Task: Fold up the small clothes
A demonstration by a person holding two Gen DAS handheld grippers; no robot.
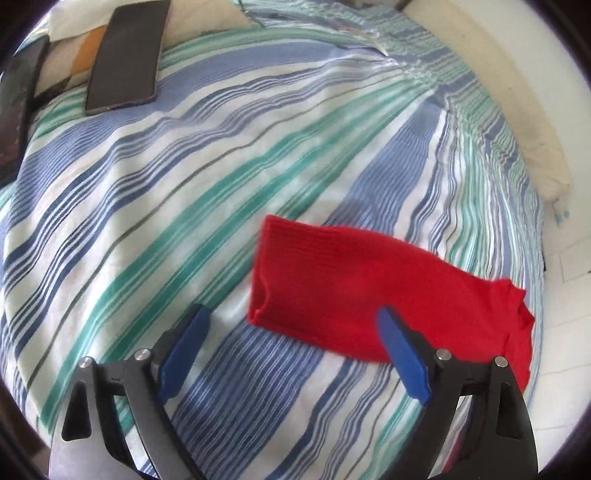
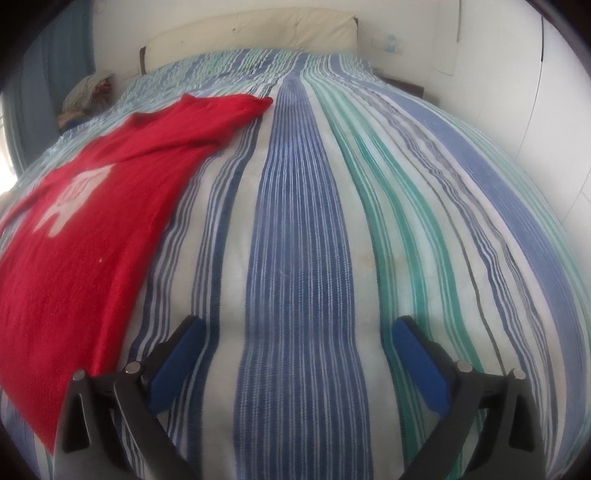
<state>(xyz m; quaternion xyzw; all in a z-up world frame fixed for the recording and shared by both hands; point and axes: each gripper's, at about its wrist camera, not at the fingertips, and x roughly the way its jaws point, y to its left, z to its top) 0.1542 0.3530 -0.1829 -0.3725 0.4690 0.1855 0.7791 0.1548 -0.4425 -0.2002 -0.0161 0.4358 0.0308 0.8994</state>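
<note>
A small red knit sweater (image 2: 85, 229) with a white motif on its front lies spread flat on the striped bedspread (image 2: 295, 221), at the left of the right wrist view. In the left wrist view one red sleeve (image 1: 354, 284) shows, lying flat. My left gripper (image 1: 293, 325) is open and empty, just above the bedspread (image 1: 184, 206), its right finger (image 1: 402, 354) over the sleeve's near edge. My right gripper (image 2: 297, 339) is open and empty, to the right of the sweater's lower edge, above bare bedspread.
Two dark flat rectangular objects (image 1: 127, 55) lie on a pillow at the far left of the bed. A cream headboard (image 2: 251, 33) stands at the far end. A pile of cloth (image 2: 88, 92) sits beside the bed at the left. White walls lie to the right.
</note>
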